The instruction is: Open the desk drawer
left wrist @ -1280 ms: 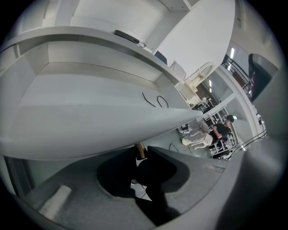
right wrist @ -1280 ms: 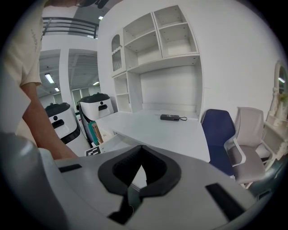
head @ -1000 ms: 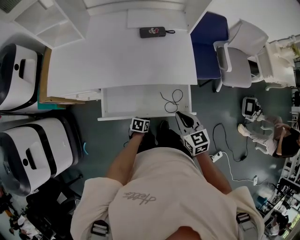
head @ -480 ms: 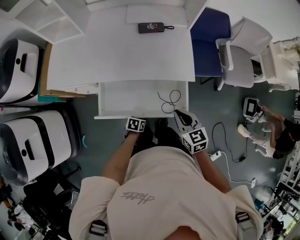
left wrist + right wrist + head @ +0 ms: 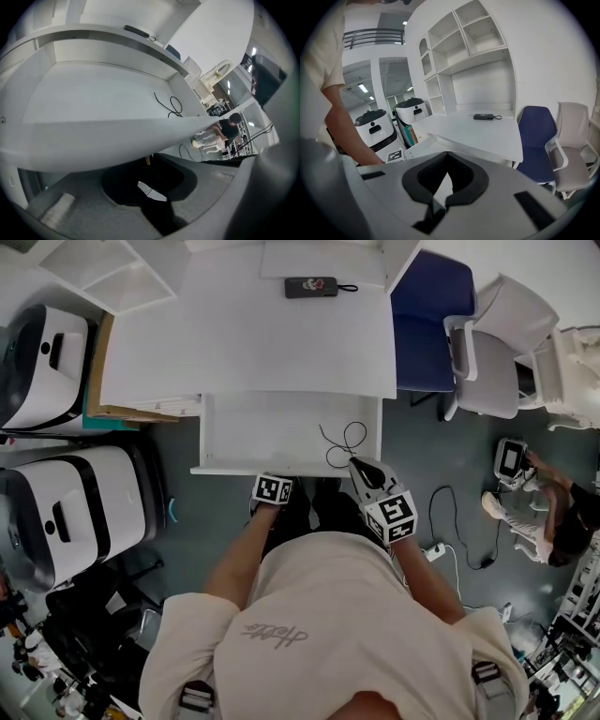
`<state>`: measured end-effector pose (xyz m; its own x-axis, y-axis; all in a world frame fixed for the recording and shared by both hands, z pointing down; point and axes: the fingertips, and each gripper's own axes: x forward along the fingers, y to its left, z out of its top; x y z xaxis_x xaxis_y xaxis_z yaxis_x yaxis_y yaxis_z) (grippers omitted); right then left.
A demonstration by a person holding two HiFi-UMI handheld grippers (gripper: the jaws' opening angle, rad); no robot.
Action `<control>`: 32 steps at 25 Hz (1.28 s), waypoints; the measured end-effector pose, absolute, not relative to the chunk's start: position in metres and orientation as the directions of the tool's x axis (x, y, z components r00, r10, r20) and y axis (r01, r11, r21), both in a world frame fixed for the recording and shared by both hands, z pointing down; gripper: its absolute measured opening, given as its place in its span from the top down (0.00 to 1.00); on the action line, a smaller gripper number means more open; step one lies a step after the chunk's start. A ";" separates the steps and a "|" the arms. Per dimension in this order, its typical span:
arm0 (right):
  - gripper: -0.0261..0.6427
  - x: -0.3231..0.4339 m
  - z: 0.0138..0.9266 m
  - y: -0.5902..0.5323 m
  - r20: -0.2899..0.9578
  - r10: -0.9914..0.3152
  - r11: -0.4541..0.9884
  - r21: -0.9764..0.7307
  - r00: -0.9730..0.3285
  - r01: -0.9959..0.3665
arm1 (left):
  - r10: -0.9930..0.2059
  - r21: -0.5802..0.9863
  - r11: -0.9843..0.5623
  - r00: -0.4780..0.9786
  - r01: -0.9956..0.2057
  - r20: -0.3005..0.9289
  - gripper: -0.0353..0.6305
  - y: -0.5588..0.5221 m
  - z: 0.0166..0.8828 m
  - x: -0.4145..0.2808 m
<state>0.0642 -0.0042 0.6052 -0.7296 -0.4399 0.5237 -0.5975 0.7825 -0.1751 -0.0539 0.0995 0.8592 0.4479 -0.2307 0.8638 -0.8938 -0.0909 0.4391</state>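
Drawer (image 5: 272, 432) open | left hand-held gripper (image 5: 274, 486) at front edge

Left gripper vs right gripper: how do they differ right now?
Left gripper sits at the drawer front, fingers running under the panel; right gripper is held near the drawer's right end. Right gripper's fingers are plainly together and empty; left gripper's fingertips are covered by the panel, closure unreadable. Both are hand-held.

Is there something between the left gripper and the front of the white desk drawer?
Nothing visible. The left gripper sits right at the white desk drawer's front panel; the thin black cable lies inside the drawer, to the right, out of the way.
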 end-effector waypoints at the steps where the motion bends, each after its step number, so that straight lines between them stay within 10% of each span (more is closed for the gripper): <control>1: 0.96 0.064 0.605 -0.004 0.521 -0.440 0.783 -0.177 -0.731 -0.597 | -0.229 0.440 -0.090 0.448 -0.894 0.864 0.82 0.102 0.859 -0.053; 32: 0.96 0.078 0.600 -0.007 0.491 -0.440 0.789 -0.189 -0.752 -0.585 | -0.352 0.332 -0.093 0.343 -0.939 0.871 0.92 0.128 0.778 -0.098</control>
<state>0.0783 -0.0068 0.6001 -0.7519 -0.4399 0.4910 -0.5850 0.7886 -0.1895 -0.0980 0.1278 0.7775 0.3425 -0.3524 0.8709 -0.9388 -0.0932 0.3316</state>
